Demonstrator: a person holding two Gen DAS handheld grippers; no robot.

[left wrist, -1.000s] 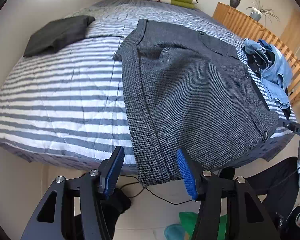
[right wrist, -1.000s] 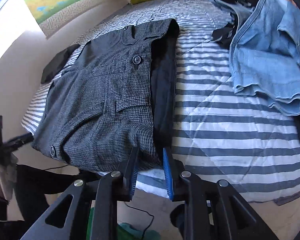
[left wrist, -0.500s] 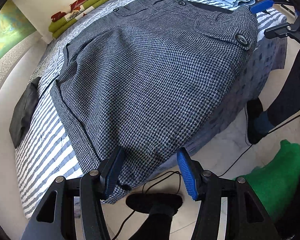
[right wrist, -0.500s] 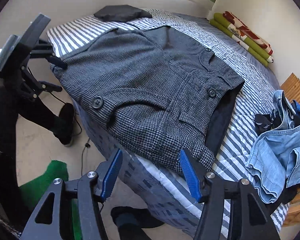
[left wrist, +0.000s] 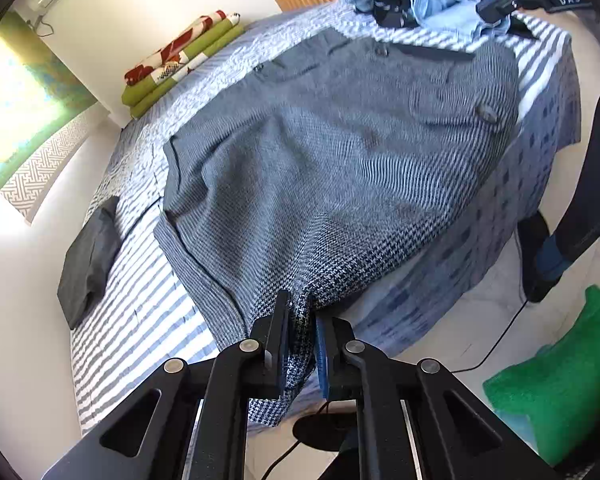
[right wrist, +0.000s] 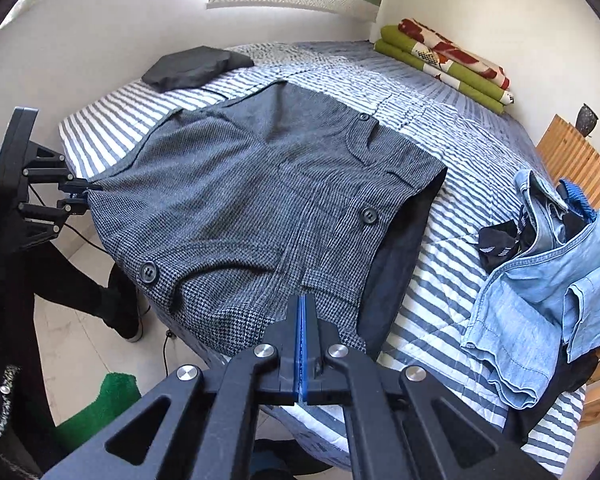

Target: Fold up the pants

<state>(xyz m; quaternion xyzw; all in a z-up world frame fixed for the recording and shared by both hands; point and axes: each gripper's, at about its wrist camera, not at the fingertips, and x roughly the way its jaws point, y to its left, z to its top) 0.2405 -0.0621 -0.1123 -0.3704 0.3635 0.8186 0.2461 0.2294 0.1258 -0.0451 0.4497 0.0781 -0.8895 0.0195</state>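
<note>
Grey houndstooth pants (left wrist: 340, 160) lie spread flat on the striped bed (left wrist: 140, 300), waist to the right and leg ends at the near edge. My left gripper (left wrist: 300, 312) is shut on the leg hem, and the cloth shows between its pads. From the right wrist view the same pants (right wrist: 260, 200) show button pockets and a black lining at the waist. My right gripper (right wrist: 302, 300) is shut with its tips in the waistband edge. The left gripper (right wrist: 74, 196) shows at the far hem, and the right gripper (left wrist: 488, 8) shows at the waist end.
A folded black garment (right wrist: 196, 66) lies at the bed's far corner. A pile of denim clothes (right wrist: 540, 300) sits right of the pants. Folded green blankets (right wrist: 440, 64) lie by the wall, near a wooden slatted frame (right wrist: 572, 160). The person's leg (left wrist: 592, 180), a green mat (left wrist: 560, 380) and a cable are on the floor.
Both grippers were open half a second ago and have closed. The left one now pinches the leg hem and the right one the waistband edge. Both have moved in closer to the pants.
</note>
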